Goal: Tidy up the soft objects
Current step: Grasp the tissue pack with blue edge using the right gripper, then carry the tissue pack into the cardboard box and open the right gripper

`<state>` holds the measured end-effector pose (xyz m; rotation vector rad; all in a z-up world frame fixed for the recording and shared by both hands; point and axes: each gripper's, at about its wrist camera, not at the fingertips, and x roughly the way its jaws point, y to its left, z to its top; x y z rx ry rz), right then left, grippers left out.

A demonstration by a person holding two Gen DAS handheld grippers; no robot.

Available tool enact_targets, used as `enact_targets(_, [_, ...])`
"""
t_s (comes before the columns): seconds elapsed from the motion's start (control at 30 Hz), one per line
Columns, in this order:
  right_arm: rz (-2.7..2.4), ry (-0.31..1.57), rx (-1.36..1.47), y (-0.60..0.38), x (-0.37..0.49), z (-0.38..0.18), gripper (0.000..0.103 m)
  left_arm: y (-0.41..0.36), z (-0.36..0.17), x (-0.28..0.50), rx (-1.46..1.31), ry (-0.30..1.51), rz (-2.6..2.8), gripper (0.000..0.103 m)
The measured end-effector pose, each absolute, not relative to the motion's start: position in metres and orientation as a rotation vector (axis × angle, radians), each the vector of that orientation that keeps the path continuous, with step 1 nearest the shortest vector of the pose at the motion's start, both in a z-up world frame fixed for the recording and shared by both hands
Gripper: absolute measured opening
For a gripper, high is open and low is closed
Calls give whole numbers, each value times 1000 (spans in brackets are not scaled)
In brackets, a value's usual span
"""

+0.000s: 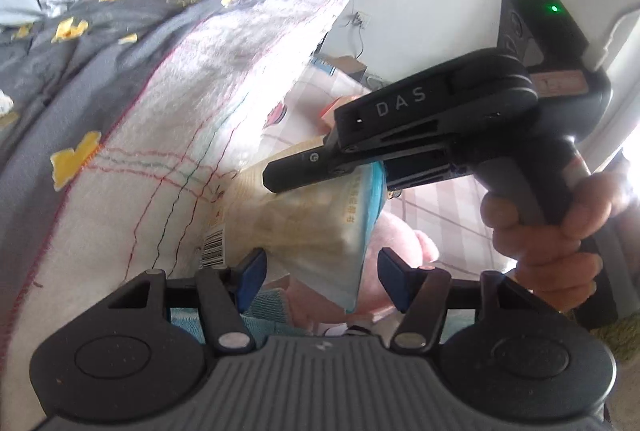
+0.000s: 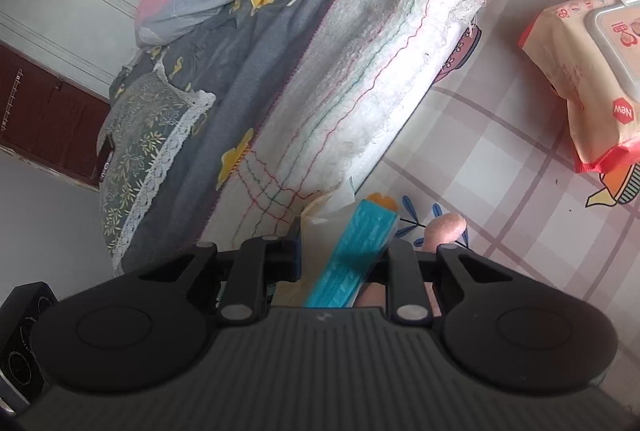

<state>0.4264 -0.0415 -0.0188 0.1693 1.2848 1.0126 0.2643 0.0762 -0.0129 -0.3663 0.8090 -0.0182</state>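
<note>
Right gripper (image 1: pixel 276 177) clamped on tissue pack (image 1: pixel 320 223); left gripper (image 1: pixel 320 271) apart around it. Advise closing left squarely mid-pack before lifting.

Pink plush toy (image 1: pixel 404 243) mostly hidden behind tissue pack (image 1: pixel 320 219); wipes pack (image 2: pixel 592 71) cut off.

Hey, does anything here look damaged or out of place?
Yes. The white blanket hanging off the bed has a frayed edge with loose threads. The tissue pack sits tilted in the right gripper, one end off the checked cloth.
</note>
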Motion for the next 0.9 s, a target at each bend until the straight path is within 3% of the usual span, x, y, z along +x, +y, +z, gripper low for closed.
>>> enact_targets(0.4, [939, 1000, 431, -194, 357, 63, 18, -18, 64, 224, -206, 663, -266, 64])
enact_targets(0.67, [638, 838, 584, -380, 314, 77, 18, -108, 52, 216, -117, 711, -452, 70])
enact_targets(0.9, [255, 735, 571, -517, 318, 49, 18, -104, 32, 215, -92, 750, -388, 70])
